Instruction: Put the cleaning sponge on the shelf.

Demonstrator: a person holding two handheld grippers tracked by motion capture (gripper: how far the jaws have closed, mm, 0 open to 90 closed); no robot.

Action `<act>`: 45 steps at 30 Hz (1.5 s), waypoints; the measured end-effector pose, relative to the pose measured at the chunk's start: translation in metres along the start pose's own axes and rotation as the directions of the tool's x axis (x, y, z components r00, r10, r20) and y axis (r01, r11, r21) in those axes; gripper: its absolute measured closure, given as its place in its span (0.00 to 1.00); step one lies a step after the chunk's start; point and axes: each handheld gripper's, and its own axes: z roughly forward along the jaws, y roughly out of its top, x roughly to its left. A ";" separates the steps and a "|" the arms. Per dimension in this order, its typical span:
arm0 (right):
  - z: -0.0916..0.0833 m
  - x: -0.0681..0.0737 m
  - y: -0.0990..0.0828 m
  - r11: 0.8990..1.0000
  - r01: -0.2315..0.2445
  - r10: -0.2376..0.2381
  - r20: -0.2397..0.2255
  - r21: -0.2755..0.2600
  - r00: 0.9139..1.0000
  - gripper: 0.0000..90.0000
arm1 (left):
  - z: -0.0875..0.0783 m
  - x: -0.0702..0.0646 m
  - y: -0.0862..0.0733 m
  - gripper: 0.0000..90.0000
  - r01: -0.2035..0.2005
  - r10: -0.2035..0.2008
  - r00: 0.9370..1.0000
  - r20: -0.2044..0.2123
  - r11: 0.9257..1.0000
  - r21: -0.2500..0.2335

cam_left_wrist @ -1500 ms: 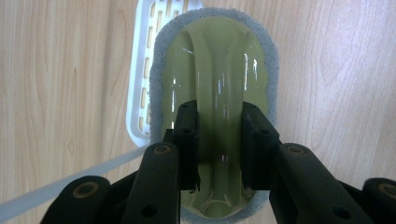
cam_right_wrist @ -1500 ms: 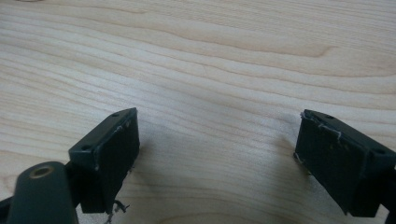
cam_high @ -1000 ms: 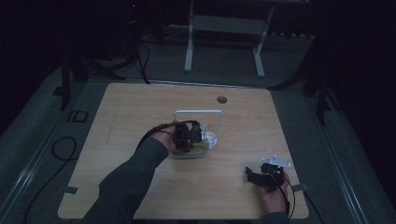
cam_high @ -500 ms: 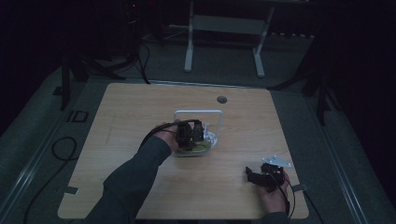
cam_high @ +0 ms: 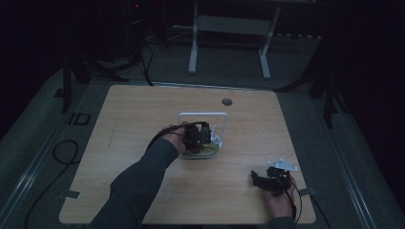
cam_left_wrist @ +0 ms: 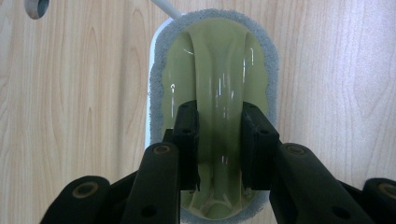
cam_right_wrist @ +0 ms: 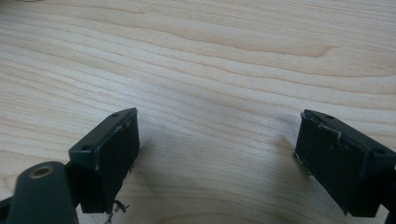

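My left gripper [cam_left_wrist: 218, 144] clamps the glossy, rigid handle ridge of the light green scrubbing pad [cam_left_wrist: 215, 70] lying on the table [cam_left_wrist: 70, 93], its best, though slippery, hold; right gripper [cam_right_wrist: 217, 163] gapes empty.

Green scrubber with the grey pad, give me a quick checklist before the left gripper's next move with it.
1. Left gripper jaws clamped on the raised handle ridge of the green plastic scrubber with the grey pad: ok.
2. Grip centred on the ridge: ok.
3. Scrubber lifted or resting on the light wooden table: cannot tell.
4. White wire frame close behind the scrubber, clearance: cannot tell.
5. Right gripper open, with nothing between its jaws, low over bare wood: ok.
6. Right gripper far from the scrubber: ok.
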 end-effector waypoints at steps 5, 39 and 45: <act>0.000 0.000 0.000 1.000 0.001 -0.001 0.000 0.000 1.000 0.15 | 0.002 0.002 0.000 0.79 -0.006 0.006 1.000 -0.019 1.000 -0.009; 0.000 0.000 0.000 1.000 -0.001 0.001 -0.001 0.001 1.000 0.15 | 0.024 0.011 0.001 0.79 -0.040 0.040 0.997 -0.071 0.999 0.004; 0.000 0.000 0.000 1.000 -0.001 0.001 -0.001 0.001 1.000 0.15 | 0.026 0.013 0.001 0.79 -0.045 0.045 0.996 -0.078 0.999 0.001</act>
